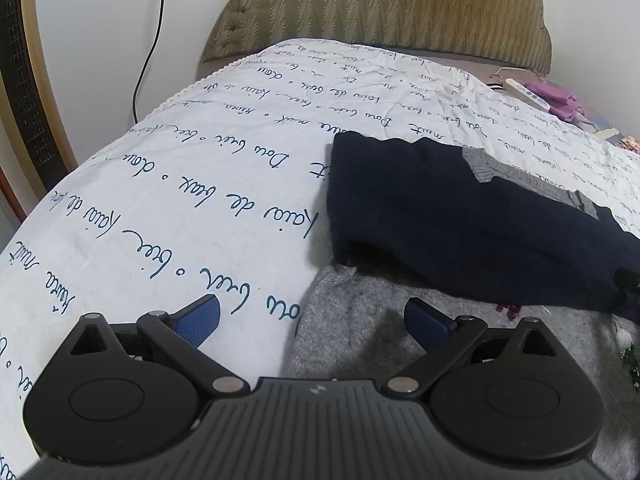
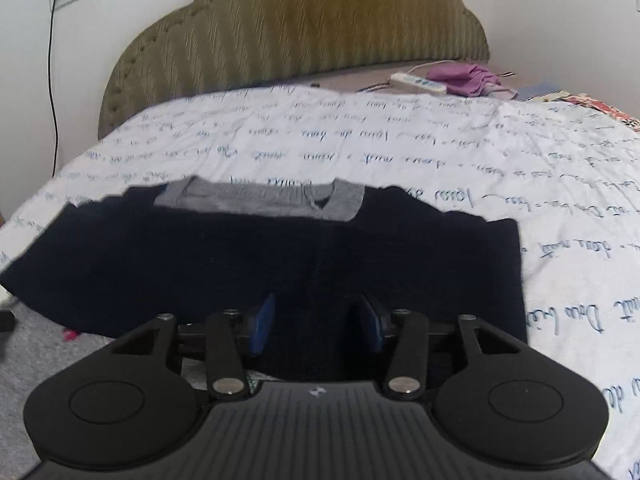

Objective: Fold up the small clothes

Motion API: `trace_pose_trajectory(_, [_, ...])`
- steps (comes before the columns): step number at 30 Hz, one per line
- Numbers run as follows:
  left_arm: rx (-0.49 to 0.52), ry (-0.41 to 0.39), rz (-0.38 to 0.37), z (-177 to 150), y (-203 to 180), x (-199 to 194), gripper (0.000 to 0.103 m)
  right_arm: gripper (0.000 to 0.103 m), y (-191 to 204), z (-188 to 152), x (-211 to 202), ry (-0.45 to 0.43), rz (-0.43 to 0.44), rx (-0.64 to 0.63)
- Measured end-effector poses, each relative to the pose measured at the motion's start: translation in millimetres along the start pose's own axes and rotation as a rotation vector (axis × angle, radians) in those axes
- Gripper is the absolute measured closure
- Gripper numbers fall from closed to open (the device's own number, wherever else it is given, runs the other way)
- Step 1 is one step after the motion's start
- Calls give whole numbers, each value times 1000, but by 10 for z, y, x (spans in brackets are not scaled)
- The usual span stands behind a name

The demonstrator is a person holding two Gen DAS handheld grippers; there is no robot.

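A small sweater lies on the bed, dark navy on top [image 1: 440,216] and grey lower down [image 1: 360,332], with a grey neckband [image 2: 260,200]. Its navy sleeves are folded in across the chest [image 2: 280,256]. My left gripper [image 1: 312,320] is open and empty, hovering over the left edge of the grey part. My right gripper [image 2: 318,324] is open, its blue pads [image 2: 262,324] astride the navy fabric near the lower right side, not closed on it.
The bed has a white quilt with blue script [image 1: 180,184] and an olive padded headboard [image 2: 296,32]. A power strip [image 2: 418,82] and purple cloth [image 2: 468,78] lie at the far right. A black cable [image 2: 52,80] hangs from a wall socket.
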State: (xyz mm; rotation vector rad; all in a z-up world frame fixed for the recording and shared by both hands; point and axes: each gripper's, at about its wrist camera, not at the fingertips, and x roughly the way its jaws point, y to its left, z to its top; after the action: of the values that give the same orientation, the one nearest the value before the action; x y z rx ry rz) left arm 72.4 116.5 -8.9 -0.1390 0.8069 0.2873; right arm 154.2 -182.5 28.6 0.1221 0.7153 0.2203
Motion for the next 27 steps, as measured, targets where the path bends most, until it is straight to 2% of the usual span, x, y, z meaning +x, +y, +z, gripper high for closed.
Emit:
trace_pose_trajectory(2, [10, 1, -7, -13, -24, -32, 3, 53, 31, -27, -111, -14, 5, 6])
trace_pose_trajectory(4, [15, -6, -15, -38, -43, -79, 3, 38, 63, -75, -190, -14, 7, -6])
trace_pose_trajectory(5, [18, -8, -19, -53, -57, -106, 3, 36, 83, -109, -221, -9, 11, -11])
trace_pose_trajectory(13, [34, -7, -44, -264, -139, -263, 3, 35, 206, -404, -480, 16, 52, 18])
trace_pose_trajectory(15, [22, -2, -49, -332, -146, -281, 3, 30, 256, -471, -537, 16, 58, 17])
trace_pose_trajectory(18, [8, 8, -52, -428, -161, -282, 3, 29, 320, -564, -606, 17, 61, 9])
trace_pose_trajectory(22, [40, -7, -32, -544, -242, -291, 1, 28, 374, -682, -657, 29, 66, 0])
trace_pose_trajectory(27, [81, -47, -3, -636, -311, -290, 0, 21, 410, -795, -673, 30, 35, -26])
